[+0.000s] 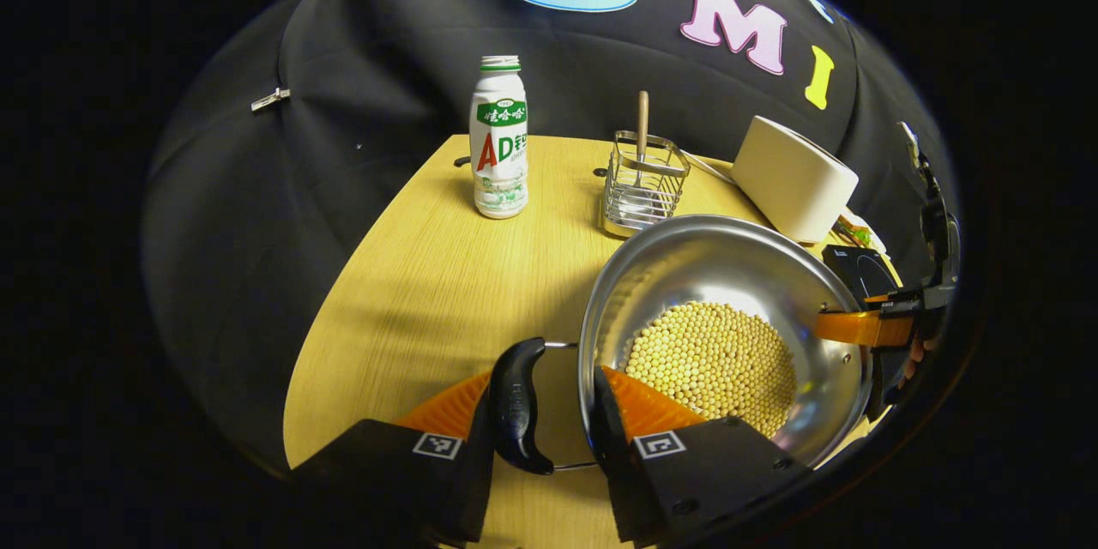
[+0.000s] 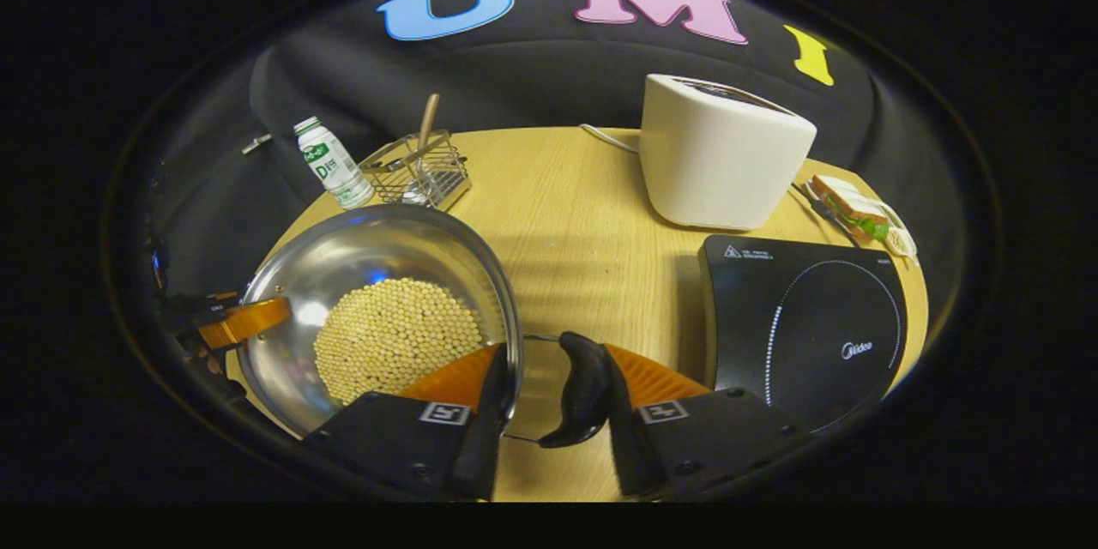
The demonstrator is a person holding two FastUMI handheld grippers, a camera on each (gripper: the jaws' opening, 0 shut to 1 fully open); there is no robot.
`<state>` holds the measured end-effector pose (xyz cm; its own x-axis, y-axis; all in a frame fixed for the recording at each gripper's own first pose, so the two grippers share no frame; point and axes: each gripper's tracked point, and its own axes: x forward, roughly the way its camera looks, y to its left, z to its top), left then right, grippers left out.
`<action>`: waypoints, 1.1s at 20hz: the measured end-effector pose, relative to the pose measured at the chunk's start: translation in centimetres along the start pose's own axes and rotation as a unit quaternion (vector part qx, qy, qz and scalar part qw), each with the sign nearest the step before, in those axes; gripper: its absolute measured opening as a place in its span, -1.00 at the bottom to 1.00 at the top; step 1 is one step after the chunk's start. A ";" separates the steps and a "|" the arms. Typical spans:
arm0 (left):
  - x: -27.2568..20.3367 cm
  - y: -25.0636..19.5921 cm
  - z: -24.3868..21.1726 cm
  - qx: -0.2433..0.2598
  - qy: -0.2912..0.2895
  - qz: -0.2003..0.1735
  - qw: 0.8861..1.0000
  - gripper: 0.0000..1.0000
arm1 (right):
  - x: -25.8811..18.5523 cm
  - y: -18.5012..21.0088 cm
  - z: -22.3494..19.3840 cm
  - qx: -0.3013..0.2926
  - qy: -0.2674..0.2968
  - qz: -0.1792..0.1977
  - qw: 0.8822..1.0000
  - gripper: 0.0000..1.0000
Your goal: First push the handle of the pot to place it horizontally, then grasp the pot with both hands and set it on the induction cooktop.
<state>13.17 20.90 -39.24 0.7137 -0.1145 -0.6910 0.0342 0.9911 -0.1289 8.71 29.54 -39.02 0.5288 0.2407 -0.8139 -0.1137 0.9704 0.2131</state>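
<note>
Pot (image 1: pixel 720 334) of beans on the bench (image 1: pixel 429 274), both side handles clasped: left hand-held gripper (image 1: pixel 549 412) and right hand-held gripper (image 2: pixel 549 399) each narrow around 1. Next: level lift onto cooktop (image 2: pixel 806 334).

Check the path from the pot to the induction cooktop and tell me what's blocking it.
Nothing visible blocks it. In the right gripper view, only bare table lies between the pot and the induction cooktop. The toaster stands behind that path, the sandwich beyond the cooktop's far corner.
</note>
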 end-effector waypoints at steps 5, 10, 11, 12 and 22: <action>-3.3 -1.2 2.5 0.008 -0.015 0.002 1.000 0.15 | -3.4 -0.5 1.6 -0.001 -0.019 0.008 1.000 0.10; -6.7 -4.7 4.5 0.025 -0.019 0.002 1.000 0.17 | -7.6 -3.1 2.9 0.008 -0.030 0.010 0.999 0.10; -7.3 -5.8 4.7 0.022 -0.019 -0.001 1.000 0.17 | -8.4 -3.8 3.1 0.009 -0.031 0.008 0.999 0.10; -8.0 -7.0 5.2 0.021 -0.020 -0.003 1.000 0.15 | -9.3 -4.7 3.5 0.007 -0.036 0.005 0.999 0.10; -9.6 -18.7 7.7 0.030 -0.025 -0.029 0.999 0.15 | -14.3 -15.9 4.8 0.018 -0.053 -0.014 0.998 0.10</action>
<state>11.03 4.01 -24.71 0.7431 -0.1690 -0.6475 0.1171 0.9855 -0.1228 7.00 10.53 -28.13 0.6182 0.2088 -0.7578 -0.0695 0.9748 0.2120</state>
